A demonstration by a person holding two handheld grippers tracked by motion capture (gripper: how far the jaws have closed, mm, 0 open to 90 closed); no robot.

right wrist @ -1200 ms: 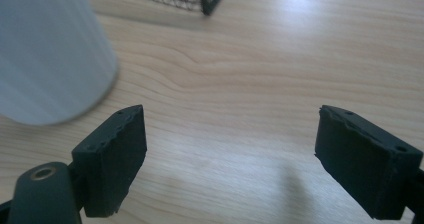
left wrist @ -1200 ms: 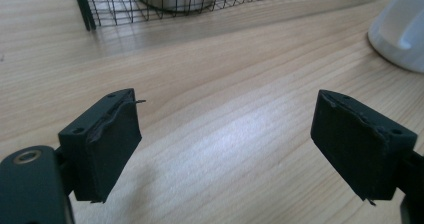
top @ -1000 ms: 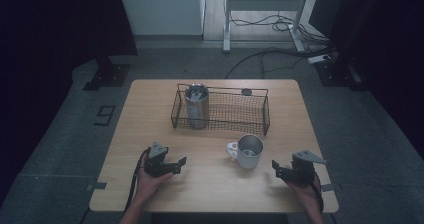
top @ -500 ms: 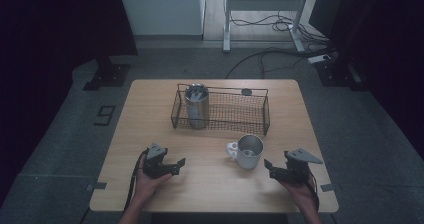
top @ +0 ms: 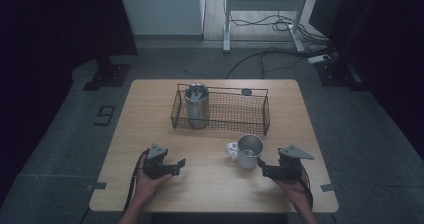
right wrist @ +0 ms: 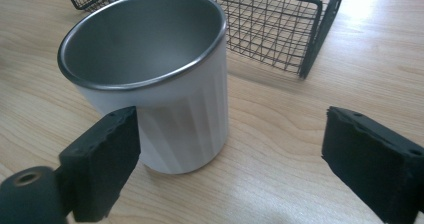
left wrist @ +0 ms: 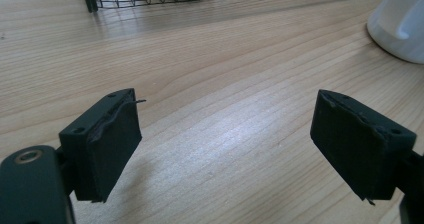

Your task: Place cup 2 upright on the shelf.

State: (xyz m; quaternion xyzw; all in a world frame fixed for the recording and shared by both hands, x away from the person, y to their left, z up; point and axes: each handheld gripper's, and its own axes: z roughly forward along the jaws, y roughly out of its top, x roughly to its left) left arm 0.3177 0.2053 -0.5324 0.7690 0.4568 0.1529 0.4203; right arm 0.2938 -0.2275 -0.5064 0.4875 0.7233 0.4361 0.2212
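A dim room, a pale wooden table [top: 210, 184]. The right gripper [top: 270, 172], jaws wide and empty, has edged up-left toward the white mug [top: 246, 151] at lower centre-right — a grasp looks close. The left gripper [top: 175, 166] waits open, lower left.

A wire basket [top: 235, 111] is sitting toward the table's [top: 150, 114] far edge, a metal cup [top: 196, 105] standing in its left end; a mug [top: 248, 152] is standing before its right half.
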